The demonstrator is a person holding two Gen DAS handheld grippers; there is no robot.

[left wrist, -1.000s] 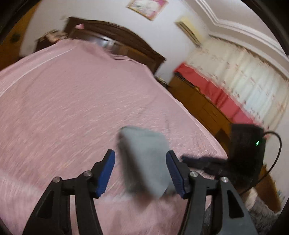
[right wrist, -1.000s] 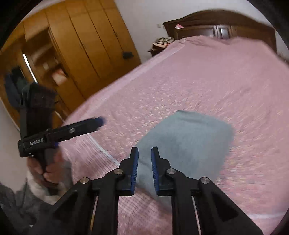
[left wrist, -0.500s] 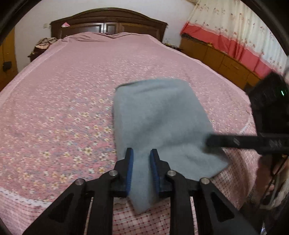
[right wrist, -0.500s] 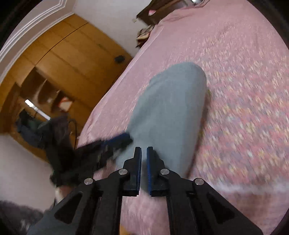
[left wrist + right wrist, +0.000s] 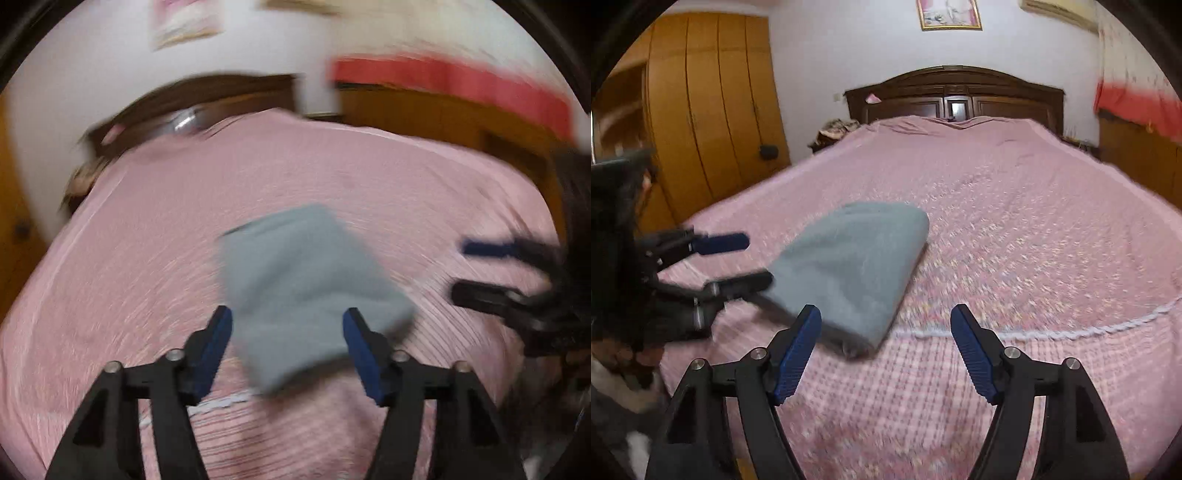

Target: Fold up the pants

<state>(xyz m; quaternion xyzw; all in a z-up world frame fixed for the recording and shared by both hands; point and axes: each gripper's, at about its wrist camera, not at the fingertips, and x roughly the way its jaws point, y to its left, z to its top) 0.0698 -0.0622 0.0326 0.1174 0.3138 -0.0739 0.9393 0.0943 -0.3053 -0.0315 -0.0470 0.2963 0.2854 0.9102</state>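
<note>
Both tools, shut half a second earlier, have just been opening and now stand wide. Left tool [image 5: 288, 325]: jaws spread, grey folded pants [image 5: 306, 284] seen between the pads but not pressed; view blurred, so contact cannot be confirmed. Right tool [image 5: 886, 328]: jaws spread, nothing between them, the bundle's near corner just beside its left pad. Pants [image 5: 857, 266]: compact folded bundle lying on the pink bed [image 5: 1034, 221], near the foot edge, left of centre in the right wrist view. Left tool [image 5: 735, 262] also shows there, at the bundle's left edge. Judgement: the release suggests the fold is finished or nearly so; only smoothing may remain.
</note>
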